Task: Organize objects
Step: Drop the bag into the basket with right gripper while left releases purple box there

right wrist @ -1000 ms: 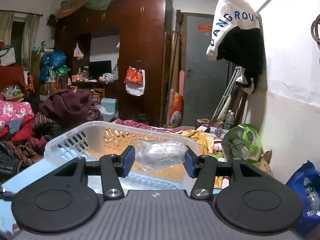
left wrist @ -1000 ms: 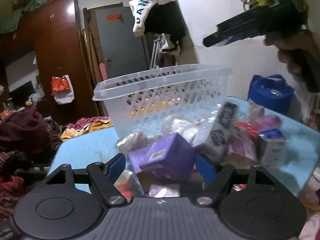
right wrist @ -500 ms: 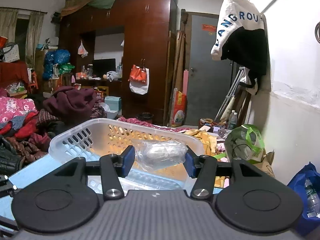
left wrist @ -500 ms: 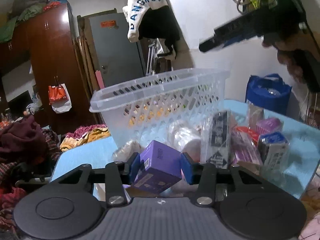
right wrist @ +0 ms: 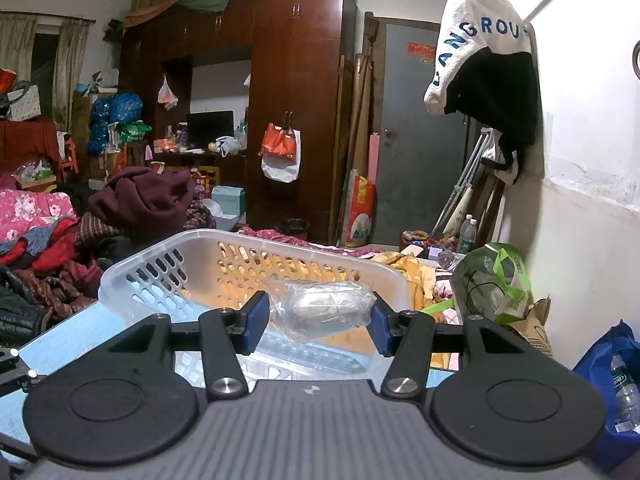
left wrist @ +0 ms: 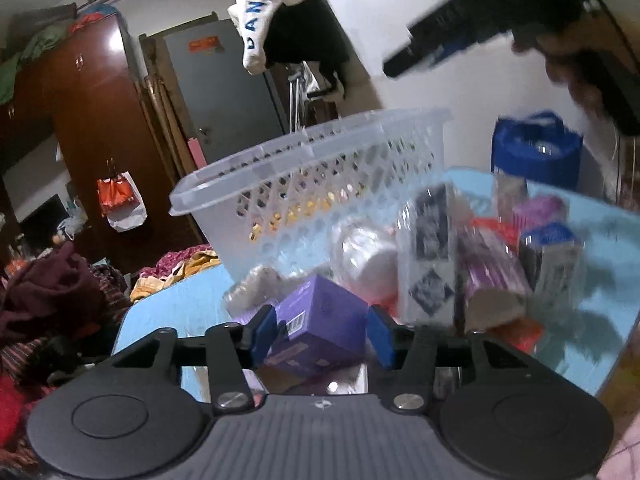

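Note:
A purple box (left wrist: 320,332) sits between the blue pads of my left gripper (left wrist: 322,334). Both pads touch its sides while the jaws are opening. It hangs just over a pile of packets (left wrist: 472,256) on the blue table (left wrist: 180,308), in front of the clear plastic basket (left wrist: 312,172). My right gripper (right wrist: 318,320) is shut on a clear plastic-wrapped bundle (right wrist: 320,312) and holds it above the basket (right wrist: 160,268). In the left wrist view the right gripper (left wrist: 404,60) shows dark and blurred at the upper right, with a hand behind it.
A blue bag (left wrist: 536,148) stands beyond the table's far right edge, also seen as a blue bag (right wrist: 612,376) holding a bottle. A green bag (right wrist: 496,280) sits by the white wall. Heaped clothes (right wrist: 136,200) lie to the left, a wardrobe (right wrist: 296,100) behind.
My left gripper closed from wide open onto the purple box, then its pads spread a little as the box turned between them. The left view rolled slightly. My right gripper kept still with its bundle.

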A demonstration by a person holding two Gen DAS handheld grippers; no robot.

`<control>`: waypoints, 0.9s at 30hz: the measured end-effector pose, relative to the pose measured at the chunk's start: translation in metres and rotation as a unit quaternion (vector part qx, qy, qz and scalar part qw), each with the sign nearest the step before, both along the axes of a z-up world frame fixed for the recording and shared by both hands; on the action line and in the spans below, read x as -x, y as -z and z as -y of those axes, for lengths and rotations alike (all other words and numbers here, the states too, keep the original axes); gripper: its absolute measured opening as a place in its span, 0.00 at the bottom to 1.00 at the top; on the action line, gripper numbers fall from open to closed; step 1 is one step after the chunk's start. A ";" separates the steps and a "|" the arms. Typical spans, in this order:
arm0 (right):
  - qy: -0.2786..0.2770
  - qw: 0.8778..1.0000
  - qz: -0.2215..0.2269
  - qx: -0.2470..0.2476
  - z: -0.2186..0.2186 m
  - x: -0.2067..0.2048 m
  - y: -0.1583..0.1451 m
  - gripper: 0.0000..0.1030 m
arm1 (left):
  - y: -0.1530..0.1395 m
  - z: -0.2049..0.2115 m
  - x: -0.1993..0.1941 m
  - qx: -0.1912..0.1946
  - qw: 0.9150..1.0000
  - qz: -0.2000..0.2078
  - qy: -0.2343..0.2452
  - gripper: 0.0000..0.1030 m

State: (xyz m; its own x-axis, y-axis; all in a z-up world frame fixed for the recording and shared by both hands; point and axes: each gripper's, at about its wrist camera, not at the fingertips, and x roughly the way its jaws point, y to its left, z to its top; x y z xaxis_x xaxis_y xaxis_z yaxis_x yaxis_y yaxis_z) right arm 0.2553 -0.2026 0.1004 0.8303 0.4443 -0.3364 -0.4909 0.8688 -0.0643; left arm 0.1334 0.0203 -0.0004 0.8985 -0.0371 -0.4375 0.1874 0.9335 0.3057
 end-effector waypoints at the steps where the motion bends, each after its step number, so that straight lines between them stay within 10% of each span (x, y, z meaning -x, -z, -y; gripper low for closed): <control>1: 0.001 1.000 0.000 0.000 0.000 0.000 0.000 0.54 | 0.002 0.001 0.000 -0.007 1.000 0.003 -0.003 0.55; 27: -0.009 1.000 -0.012 -0.006 0.000 0.001 0.002 0.54 | -0.039 -0.040 -0.008 0.138 0.990 0.026 0.007 0.42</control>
